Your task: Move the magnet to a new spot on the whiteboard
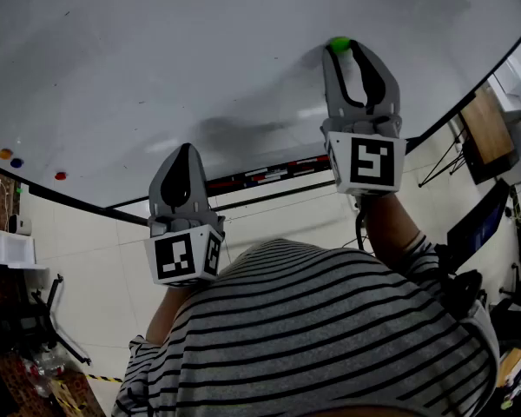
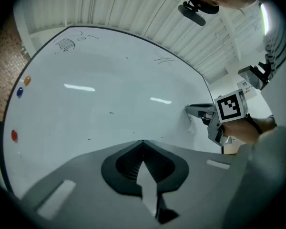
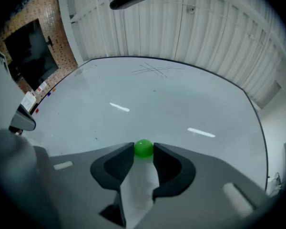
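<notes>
Striped cloth of the person's shirt (image 1: 313,337) fills the bottom of the head view, and both grippers are held out from it toward the whiteboard (image 1: 200,59). On the person's right, the right gripper (image 1: 344,49) is raised against the board, and the green magnet (image 1: 339,43) is seen at its tips. In the right gripper view the magnet (image 3: 143,148) is shown sitting on the white surface between the two dark jaw tips, which are set only as far apart as the magnet is wide and are laid against both of its sides. The left gripper (image 1: 184,152) is held lower and nearer the board's bottom edge, well apart from the right one; in the left gripper view its jaws are seen brought together at the tips, with nothing between them. Three small magnets, orange (image 1: 5,154), blue (image 1: 16,162) and red (image 1: 60,175), are stuck near the board's left edge, far from the green one. Markers are laid in the tray (image 1: 269,174) below the board, between the two grippers.
</notes>
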Demonstrator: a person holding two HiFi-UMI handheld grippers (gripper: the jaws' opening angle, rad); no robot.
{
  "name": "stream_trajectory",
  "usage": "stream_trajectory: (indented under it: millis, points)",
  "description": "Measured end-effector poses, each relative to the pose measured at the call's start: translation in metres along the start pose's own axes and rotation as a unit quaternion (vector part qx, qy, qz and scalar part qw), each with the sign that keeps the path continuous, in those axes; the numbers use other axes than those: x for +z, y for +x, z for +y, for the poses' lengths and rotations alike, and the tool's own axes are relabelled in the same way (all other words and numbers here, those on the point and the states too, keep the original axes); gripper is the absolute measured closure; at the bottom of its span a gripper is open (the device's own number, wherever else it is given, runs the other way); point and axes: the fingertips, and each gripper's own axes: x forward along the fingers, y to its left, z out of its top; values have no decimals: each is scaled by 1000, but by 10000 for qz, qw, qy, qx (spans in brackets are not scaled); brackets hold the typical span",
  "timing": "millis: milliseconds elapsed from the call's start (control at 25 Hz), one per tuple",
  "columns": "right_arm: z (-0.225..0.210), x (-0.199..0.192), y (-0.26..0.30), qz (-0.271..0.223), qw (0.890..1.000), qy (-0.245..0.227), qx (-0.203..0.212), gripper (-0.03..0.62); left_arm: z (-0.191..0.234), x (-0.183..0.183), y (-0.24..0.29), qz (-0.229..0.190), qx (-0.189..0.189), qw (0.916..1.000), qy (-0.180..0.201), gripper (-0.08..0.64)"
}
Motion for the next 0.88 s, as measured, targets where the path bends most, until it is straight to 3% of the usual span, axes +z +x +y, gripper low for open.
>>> stream_trajectory:
  millis: [160, 440, 680, 880]
  points:
    - [-1, 1, 1, -19, 9999, -91, -62, 480, 4, 4, 2, -57, -4, 10000, -6, 545]
    - [0, 9, -33, -137, 9997, 162, 131, 480, -8, 0, -8, -50, 52, 10000, -38, 545]
    - [-8, 33, -105, -209, 9964, 658, 489, 480, -54, 20, -38, -379, -12, 9993, 24, 545]
    - [-18, 37, -167, -198, 9928, 791, 879, 480, -106, 25, -70, -421, -58, 9991, 64, 545]
